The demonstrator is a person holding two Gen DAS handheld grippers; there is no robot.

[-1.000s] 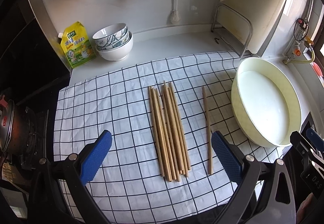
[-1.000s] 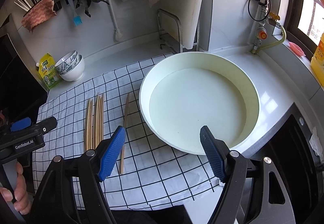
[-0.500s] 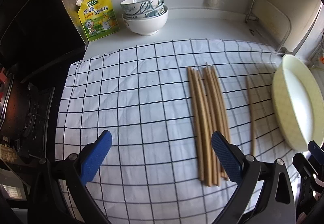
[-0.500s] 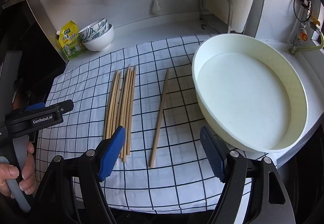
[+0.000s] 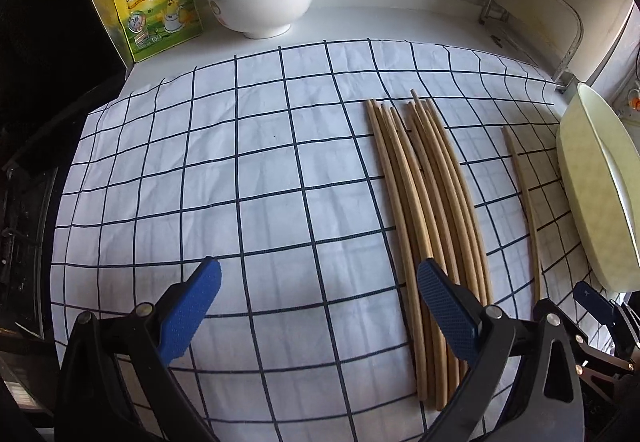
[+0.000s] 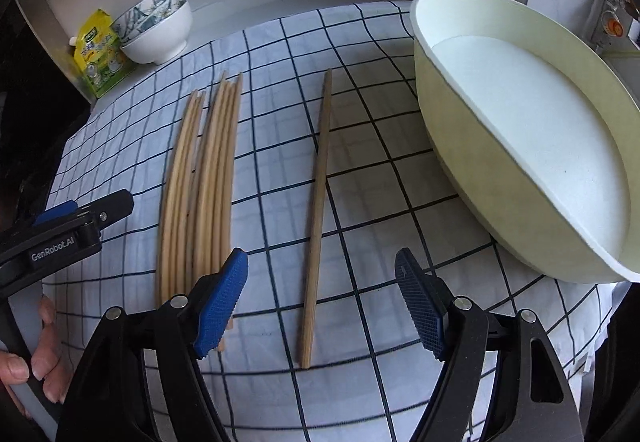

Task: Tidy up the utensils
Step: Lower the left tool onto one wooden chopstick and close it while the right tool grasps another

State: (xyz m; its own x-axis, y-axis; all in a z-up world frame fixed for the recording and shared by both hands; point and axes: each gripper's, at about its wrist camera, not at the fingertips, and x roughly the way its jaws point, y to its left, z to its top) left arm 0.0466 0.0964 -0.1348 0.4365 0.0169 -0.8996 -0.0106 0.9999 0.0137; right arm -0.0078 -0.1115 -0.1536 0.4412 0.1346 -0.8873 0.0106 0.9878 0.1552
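One lone brown wooden chopstick (image 6: 318,210) lies lengthwise toward the wall, between the bundled pale wooden chopsticks (image 6: 204,186) and the cream round basin (image 6: 472,146). Right gripper (image 6: 320,306) straddles its near end, jaws wide. Left gripper (image 5: 318,314) gapes wide too, empty.

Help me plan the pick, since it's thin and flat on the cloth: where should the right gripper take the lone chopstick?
Probably near its thick near end, coming straight down from above. The lone chopstick lies flat on the cloth, apart from the bundle and the basin, with bare cloth either side. It already lies between the open fingers of the right gripper, so pinch across its width.
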